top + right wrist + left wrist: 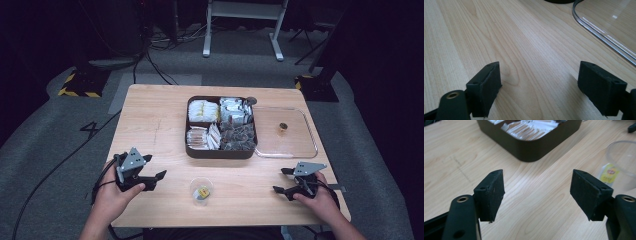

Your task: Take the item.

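A dark brown box (220,152) with several compartments of wrapped sachets sits mid-table; its near corner (531,147) shows in the left gripper view. In front of it stands a small clear cup (202,190) with a yellow tea bag (610,172) inside. My left gripper (155,166) rests at the table's near left, open and empty (537,192), pointing between box and cup. Low over bare wood at the near right is my right gripper (280,180), also open and empty (539,85).
A clear flat lid (300,145) lies right of the box, a small dark round object (283,127) on it; its rim (599,32) curves ahead of the right gripper. Bare wood lies between the grippers. Cables and stand legs are on the floor beyond.
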Tool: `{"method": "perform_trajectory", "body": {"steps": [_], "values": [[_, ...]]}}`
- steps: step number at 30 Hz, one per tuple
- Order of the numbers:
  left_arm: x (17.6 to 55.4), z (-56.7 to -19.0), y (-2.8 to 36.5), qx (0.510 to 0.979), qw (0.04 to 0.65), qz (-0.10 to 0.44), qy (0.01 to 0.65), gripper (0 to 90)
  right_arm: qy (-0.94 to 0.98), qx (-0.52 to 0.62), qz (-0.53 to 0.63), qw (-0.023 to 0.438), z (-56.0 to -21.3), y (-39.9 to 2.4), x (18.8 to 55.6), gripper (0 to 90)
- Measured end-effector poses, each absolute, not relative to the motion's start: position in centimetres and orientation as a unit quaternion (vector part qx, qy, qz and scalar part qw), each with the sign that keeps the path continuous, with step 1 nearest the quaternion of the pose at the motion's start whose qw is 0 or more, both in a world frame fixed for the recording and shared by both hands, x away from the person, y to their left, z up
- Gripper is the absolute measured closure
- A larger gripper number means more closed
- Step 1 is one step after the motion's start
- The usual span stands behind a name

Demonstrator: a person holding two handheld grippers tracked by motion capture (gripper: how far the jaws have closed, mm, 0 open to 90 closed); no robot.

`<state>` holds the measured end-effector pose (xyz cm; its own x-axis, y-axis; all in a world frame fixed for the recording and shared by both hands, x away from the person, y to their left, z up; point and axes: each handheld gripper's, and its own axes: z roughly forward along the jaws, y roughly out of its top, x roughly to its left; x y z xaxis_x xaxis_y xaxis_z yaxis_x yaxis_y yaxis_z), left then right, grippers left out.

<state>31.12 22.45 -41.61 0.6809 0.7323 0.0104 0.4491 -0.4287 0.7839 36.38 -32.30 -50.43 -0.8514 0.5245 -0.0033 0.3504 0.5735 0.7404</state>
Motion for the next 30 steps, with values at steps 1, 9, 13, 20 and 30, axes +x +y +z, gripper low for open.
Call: {"method": "perform_trajectory", "body": {"steps": [1,9,13,20,30], "values": [[31.2,-41.9,22.7,0.826,0.393,0.179,0.363,27.7,0.88,0.249,0.389,0.112,-50.4,-32.3,36.4,19.0],[31.7,-44.4,24.3,0.806,0.364,0.175,0.433,27.9,0.88,0.248,0.389,0.112,-50.4,-32.3,36.4,19.0],[32.1,-45.8,25.1,0.801,0.349,0.174,0.454,27.9,0.88,0.248,0.389,0.111,-50.4,-32.3,36.4,19.0],[32.3,-47.6,26.2,0.794,0.326,0.17,0.485,27.6,0.88,0.247,0.39,0.111,-50.4,-32.4,36.4,19.0],[32.6,-49.2,27.4,0.789,0.285,0.186,0.51,26.0,0.88,0.247,0.39,0.11,-50.4,-32.4,36.4,19.0]]}}
